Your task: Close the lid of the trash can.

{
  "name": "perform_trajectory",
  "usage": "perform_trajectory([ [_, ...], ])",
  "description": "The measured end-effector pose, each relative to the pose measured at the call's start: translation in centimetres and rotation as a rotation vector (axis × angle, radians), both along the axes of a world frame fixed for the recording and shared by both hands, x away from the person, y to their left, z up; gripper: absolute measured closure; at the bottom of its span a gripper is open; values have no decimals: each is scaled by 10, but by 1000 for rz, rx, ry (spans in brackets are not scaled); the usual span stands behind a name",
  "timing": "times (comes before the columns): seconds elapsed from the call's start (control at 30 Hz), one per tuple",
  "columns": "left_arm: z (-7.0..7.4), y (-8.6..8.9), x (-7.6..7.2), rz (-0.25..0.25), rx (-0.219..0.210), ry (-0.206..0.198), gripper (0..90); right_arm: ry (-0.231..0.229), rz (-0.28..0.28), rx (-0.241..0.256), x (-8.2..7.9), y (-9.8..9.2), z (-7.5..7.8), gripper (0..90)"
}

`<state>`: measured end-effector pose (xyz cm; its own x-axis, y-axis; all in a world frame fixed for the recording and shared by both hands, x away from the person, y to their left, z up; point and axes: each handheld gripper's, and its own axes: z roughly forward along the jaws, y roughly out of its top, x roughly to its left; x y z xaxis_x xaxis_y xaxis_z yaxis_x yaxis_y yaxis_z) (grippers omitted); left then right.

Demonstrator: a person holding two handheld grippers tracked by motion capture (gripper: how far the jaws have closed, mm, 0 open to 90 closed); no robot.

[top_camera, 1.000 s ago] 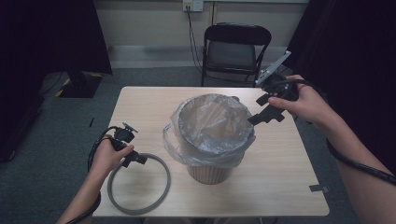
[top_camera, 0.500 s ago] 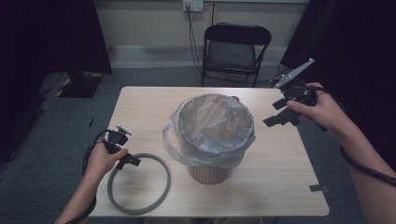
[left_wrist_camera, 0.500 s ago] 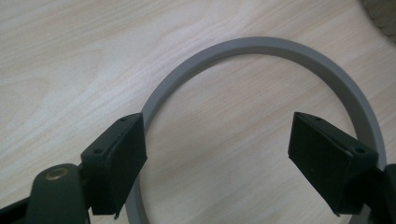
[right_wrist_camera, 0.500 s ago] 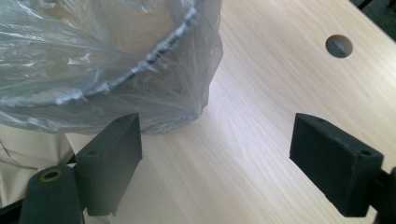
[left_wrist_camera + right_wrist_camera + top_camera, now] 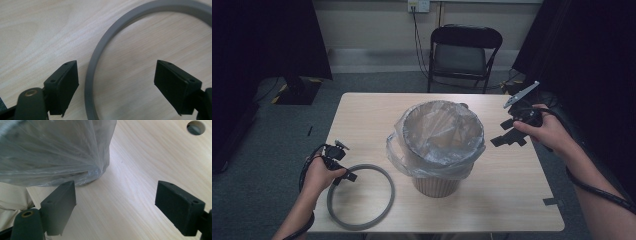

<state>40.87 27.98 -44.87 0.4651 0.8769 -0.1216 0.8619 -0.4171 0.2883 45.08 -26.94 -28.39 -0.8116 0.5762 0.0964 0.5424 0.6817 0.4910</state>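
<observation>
Left gripper (image 5: 115, 82), jaws wide and empty, straddles the grey plastic ring (image 5: 100, 52) left of the bag-lined tan bin (image 5: 437, 182); right gripper (image 5: 115, 207), likewise wide and empty, hovers right of it.

Overhead table (image 5: 512, 200) view; two close claw-mounted views.

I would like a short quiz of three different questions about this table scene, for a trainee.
1. True or false: the left gripper is closed on the grey round ring.
2. Which covers the rim of the tan ribbed bin? A) a clear plastic bag B) a cloth C) a metal lid
3. Fill in: the right gripper is held with its jaws ____ above the light wooden table, beside the bag.

Key: 1. False: its jaws stand apart, with the ring's band between them. 2. A. 3. open.
</observation>
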Motion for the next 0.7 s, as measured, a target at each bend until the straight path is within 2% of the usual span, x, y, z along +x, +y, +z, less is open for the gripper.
perform_trajectory([
  [0.07, -5, 1, 0, 14, 9, 6, 217, 5, 0, 3, 1, 0, -5, 162],
  [0.27, -13, 3, 1, -6, 29, 11, 222, 12, -6, 6, 4, 1, -23, 161],
  [0.37, -15, 4, 1, 4, 11, 19, 223, 20, -12, -1, 6, 1, -34, 161],
  [0.47, -16, 5, 1, -1, 29, 2, 227, 26, -16, 3, 6, 0, -44, 161],
  [0.57, -16, 5, 1, 7, 21, 3, 218, 26, -23, 10, 7, -1, -54, 161],
  [0.7, -15, 7, 2, 1, 32, -6, 236, 29, -30, 18, 6, -1, -68, 161],
])
